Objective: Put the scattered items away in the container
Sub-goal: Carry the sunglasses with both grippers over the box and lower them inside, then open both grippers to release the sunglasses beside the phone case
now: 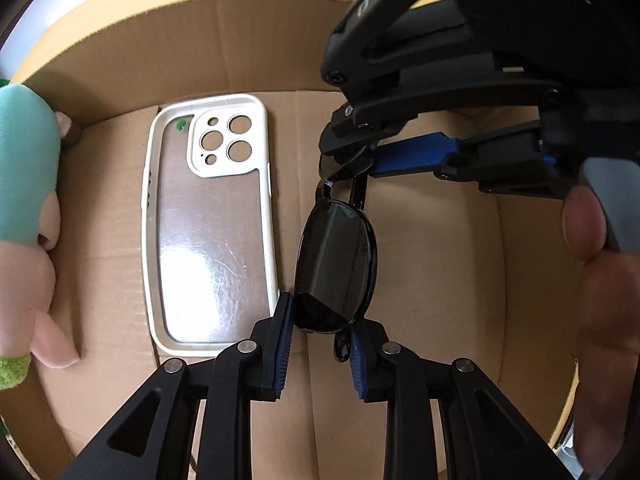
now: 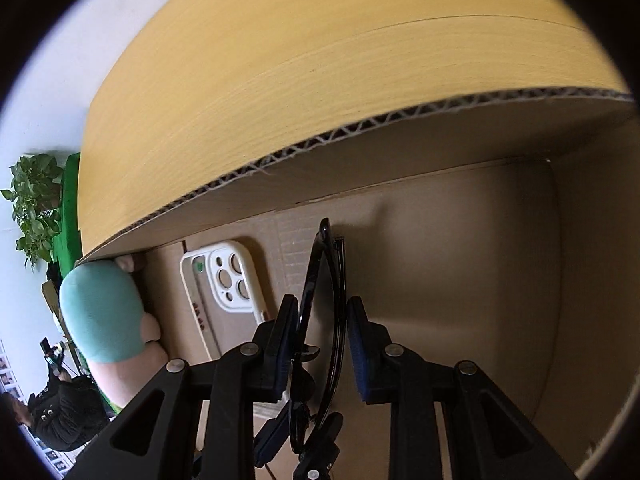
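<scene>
Black sunglasses (image 1: 336, 264) hang inside the cardboard box (image 1: 440, 240), held at both ends. My left gripper (image 1: 322, 344) has its blue pads at the near lens and is shut on it. My right gripper (image 1: 362, 160) comes in from the upper right and pinches the far end of the frame. In the right wrist view the sunglasses (image 2: 320, 300) stand edge-on between the pads of my right gripper (image 2: 322, 340), which touch them. A white phone case (image 1: 208, 224) lies flat on the box floor to the left. A plush toy (image 1: 24, 220) with a teal cap leans against the left wall.
The box's corrugated far wall (image 2: 360, 128) rises close in front in the right wrist view, with the yellow wooden table (image 2: 300, 60) beyond it. The phone case (image 2: 224, 288) and plush toy (image 2: 104, 312) also show there. A potted plant (image 2: 34, 200) stands far left.
</scene>
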### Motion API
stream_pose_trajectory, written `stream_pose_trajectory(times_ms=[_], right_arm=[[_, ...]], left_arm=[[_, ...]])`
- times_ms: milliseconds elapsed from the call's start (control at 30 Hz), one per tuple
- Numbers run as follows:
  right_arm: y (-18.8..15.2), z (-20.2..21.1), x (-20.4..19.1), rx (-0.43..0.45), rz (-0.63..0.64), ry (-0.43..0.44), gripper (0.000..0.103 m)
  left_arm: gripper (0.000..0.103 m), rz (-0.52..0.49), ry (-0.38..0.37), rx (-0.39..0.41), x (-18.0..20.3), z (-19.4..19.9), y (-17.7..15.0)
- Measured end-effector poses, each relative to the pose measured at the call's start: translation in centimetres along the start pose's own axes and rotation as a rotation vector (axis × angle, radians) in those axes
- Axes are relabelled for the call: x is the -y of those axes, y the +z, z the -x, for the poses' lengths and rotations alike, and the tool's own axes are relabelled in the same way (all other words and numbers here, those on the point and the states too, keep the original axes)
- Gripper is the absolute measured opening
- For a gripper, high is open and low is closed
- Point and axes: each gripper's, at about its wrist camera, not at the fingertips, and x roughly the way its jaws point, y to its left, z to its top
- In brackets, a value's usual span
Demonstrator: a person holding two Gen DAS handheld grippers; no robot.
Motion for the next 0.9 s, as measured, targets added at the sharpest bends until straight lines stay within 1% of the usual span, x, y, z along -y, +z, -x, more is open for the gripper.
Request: stream_pose_trajectory(times_ms=[133, 300, 367, 433, 533, 600, 633, 667, 733, 800, 900], right_arm=[[0.2, 0.0, -0.7, 0.027, 0.044, -0.010, 0.024], [0.3, -0.1, -0.7, 0.036, 0.059, -0.015, 0.024], [0.3, -0.1, -0.8, 0.037, 0.070, -0.020, 0.024], [0.2, -0.2, -1.0, 0.045, 0.083, -0.019, 0.026], [0.2, -0.1, -0.7, 0.043, 0.085, 0.022, 0.031], [0.1, 0.7, -0.3, 0.054, 0.069, 0.040, 0.034], [0.0, 1.4, -0.1, 0.067, 0.062, 0.047, 0.036], [-0.1, 2.1, 0.1, 0.075, 0.060, 0.058, 0.038], [-0.8, 4.0, 0.3, 0.101, 0.079, 0.076, 0.042], [-1.9, 6.2, 0.5, 0.138, 0.107, 0.077, 0.052], [-4.6, 8.8, 1.5, 0.170, 0.123, 0.103, 0.056]], left_arm=[[0.026, 0.006, -0.001, -0.001, 0.2, 0.0, 0.3], [0.027, -0.009, 0.002, 0.007, 0.5, 0.2, 0.1], [0.030, -0.005, -0.006, 0.015, 0.4, 0.3, -0.1], [0.035, -0.004, -0.007, 0.019, 0.4, 0.5, -0.3], [0.037, -0.013, -0.010, 0.033, 0.5, 1.1, -0.6], [0.050, -0.016, 0.001, 0.056, 0.7, 2.0, -0.9], [0.061, -0.017, 0.008, 0.073, 0.7, 2.6, -1.2], [0.065, -0.017, 0.007, 0.093, 0.7, 3.3, -1.5], [0.067, -0.009, -0.005, 0.127, 0.7, 4.8, -2.2], [0.071, 0.003, -0.014, 0.164, 0.7, 6.7, -3.1], [0.074, -0.001, -0.016, 0.219, 0.9, 9.5, -4.6]])
